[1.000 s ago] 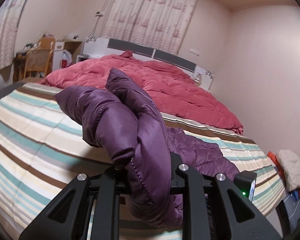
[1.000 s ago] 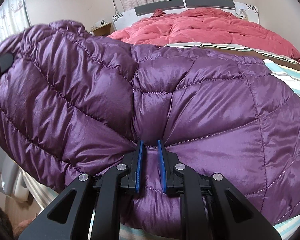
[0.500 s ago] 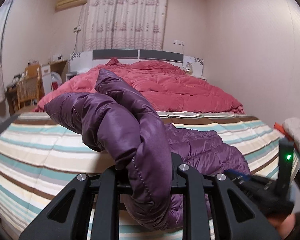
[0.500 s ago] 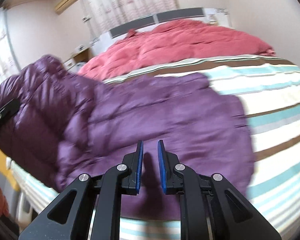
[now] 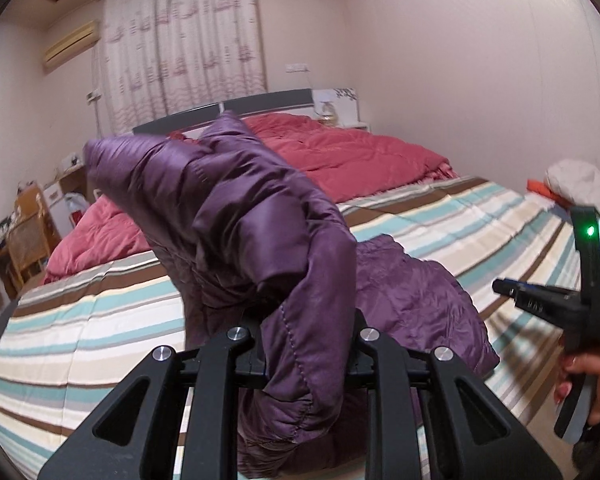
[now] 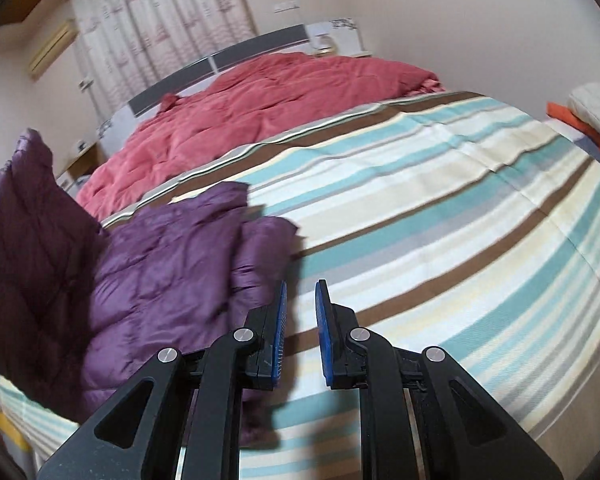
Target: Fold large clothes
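The right gripper (image 6: 300, 312) has let go and swung clear, jaws slightly apart and empty, so only the left gripper (image 5: 306, 344) stays clamped on the jacket (image 5: 236, 216), half-lifted off the bed (image 6: 440, 200).

A bed (image 6: 440, 208) with a striped sheet carries a purple jacket (image 6: 172, 264) near its foot edge and a red quilt (image 6: 284, 96) by the headboard.
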